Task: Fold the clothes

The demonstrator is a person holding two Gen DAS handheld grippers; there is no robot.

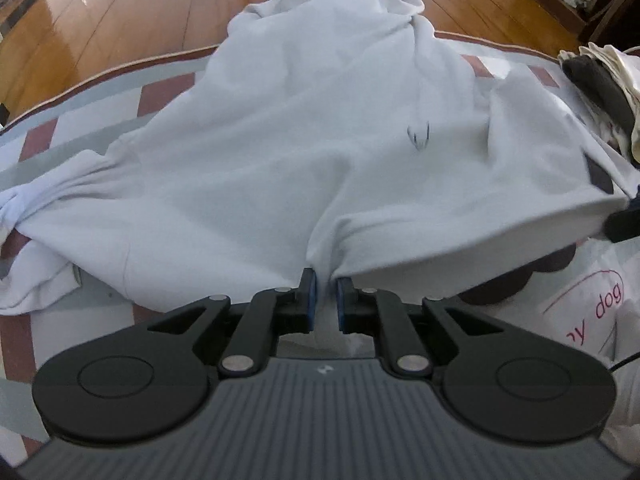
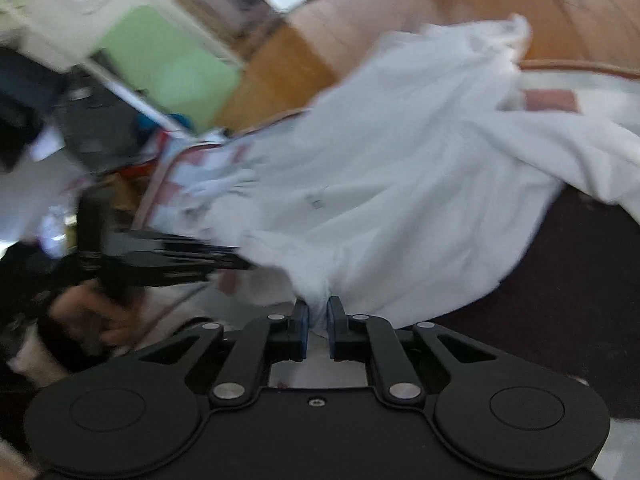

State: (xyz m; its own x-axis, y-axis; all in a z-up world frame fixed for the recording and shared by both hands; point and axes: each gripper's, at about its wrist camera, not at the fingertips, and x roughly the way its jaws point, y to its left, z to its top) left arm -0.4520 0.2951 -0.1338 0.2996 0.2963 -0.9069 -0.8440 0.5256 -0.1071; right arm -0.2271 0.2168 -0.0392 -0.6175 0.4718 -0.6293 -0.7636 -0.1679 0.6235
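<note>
- The white shirt (image 1: 304, 128) lies spread over a patterned rug (image 1: 168, 92) on the wooden floor (image 1: 120, 12), its far end reaching past the rug's edge and its near hem lifted off the rug
- The left tongs (image 1: 325, 298) are clenched on a pinch of the near hem, with cloth bunched between the blue pads (image 1: 310, 300)
- The right tongs (image 2: 318, 322) are likewise clenched on a gather of the same shirt, seen in the right wrist view; that view is blurred, so finer detail is hard to read
- In the left wrist view the hem runs taut to the right toward a dark shape at the frame edge, probably the other tongs
- The left sleeve (image 1: 36, 200) is twisted into a rope on the rug, and creases run down the body, so the shirt is not yet flat
- No clean fold shows in it: by my reading the work on this shirt is at an early stage, the hem gripped and raised, ready either to be pulled smooth or carried over toward the far end
- Left to do, as I judge it: straighten the sleeve, make the folds, set the shirt aside
- A heap of other clothes (image 1: 600, 80) sits at the far right, folded or not I cannot tell
</note>
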